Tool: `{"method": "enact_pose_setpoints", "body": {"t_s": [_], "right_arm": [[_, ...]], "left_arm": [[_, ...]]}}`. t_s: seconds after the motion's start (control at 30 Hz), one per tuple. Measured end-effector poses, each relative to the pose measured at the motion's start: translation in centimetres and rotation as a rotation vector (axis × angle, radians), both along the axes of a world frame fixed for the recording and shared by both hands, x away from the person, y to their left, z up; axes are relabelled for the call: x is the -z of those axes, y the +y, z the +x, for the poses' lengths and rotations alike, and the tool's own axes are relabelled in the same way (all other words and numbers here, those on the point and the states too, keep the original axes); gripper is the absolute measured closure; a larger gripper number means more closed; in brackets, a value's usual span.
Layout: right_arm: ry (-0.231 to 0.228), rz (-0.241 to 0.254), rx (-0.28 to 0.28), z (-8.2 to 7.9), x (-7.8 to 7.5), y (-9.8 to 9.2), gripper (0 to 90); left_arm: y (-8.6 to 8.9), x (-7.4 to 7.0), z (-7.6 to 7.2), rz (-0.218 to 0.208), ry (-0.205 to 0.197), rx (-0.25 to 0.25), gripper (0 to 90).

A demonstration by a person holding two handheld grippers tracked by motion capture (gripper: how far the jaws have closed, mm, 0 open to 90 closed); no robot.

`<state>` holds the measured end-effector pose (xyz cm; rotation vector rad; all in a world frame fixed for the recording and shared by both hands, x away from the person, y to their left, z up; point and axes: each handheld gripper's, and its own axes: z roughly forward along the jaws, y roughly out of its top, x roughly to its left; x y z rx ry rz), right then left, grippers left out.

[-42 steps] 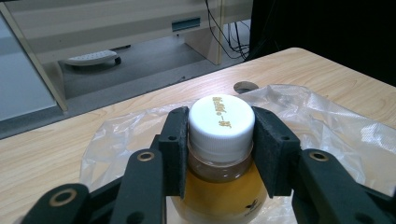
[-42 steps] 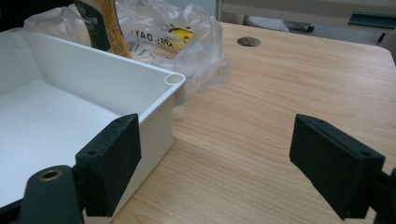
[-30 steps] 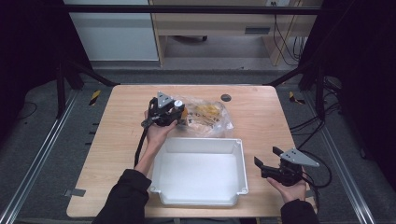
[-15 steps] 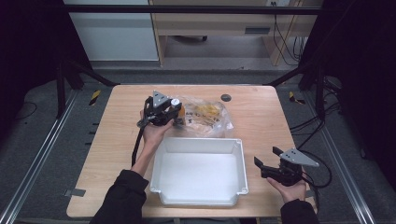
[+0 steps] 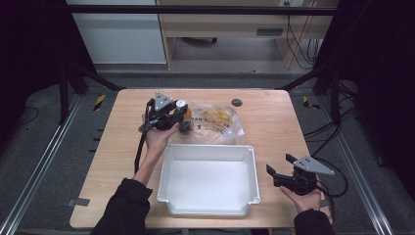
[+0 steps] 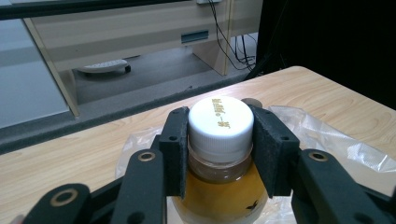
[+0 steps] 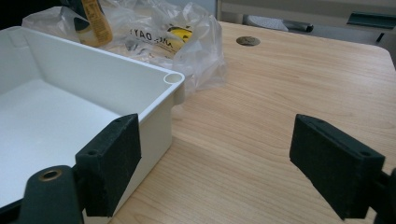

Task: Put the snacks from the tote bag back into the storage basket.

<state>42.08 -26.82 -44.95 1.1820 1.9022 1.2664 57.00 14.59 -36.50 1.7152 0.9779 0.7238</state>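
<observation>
The worktop (image 5: 122, 147) is pale wood and takes up the middle of the high view, and on its lower centre stands a white plastic bin (image 5: 209, 182), open and with nothing in it. Just above the bin, at the centre of the frame, lies a crumpled clear plastic bag (image 5: 220, 125) with yellow print, soft and slippery stuff that would slide and wrinkle under any pull. At the bag's left edge, in the upper left of centre, the left tool (image 5: 182, 117) is clenched on a small bottle (image 6: 219, 140): in the left gripper view its two black pads press on either side of the white ribbed screw cap and the neck below it, with amber liquid showing beneath. The bottle looks stiff and fairly light, probably thin plastic, so the ridged cap gives the pads better purchase than the smooth wall would; held so high, though, the liquid-filled body may swing if moved fast, and a hard squeeze lower down could dent it. Whether its base touches the worktop I cannot tell. The right tool (image 5: 279, 169) rests at the lower right beside the bin's right wall, jaws released and wide, grasping nothing.
</observation>
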Motion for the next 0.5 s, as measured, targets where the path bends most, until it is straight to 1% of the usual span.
{"method": "enact_pose_setpoints", "body": {"t_s": [0.17,0.2,0.27,0.4,0.5], "right_arm": [[0.001,0.003,0.001,0.0,0.0,0.0,16.8],[0.001,0.002,0.001,0.0,0.0,0.0,16.8],[0.001,0.004,0.0,0.0,0.0,0.0,16.8],[0.001,0.003,0.0,0.0,0.0,0.0,16.8],[0.0,0.003,0.001,0.0,0.0,0.0,16.8]], "left_arm": [[0.2,-1.1,-0.3,0.0,-0.017,-0.004,59.2],[0.2,-1.3,-0.3,-0.006,-0.021,-0.004,59.2],[0.3,-1.7,-0.4,-0.008,-0.019,-0.002,59.2],[0.4,-2.4,-0.6,-0.01,-0.027,-0.004,59.2],[0.5,-3.0,-0.7,-0.019,-0.038,-0.009,59.1]]}}
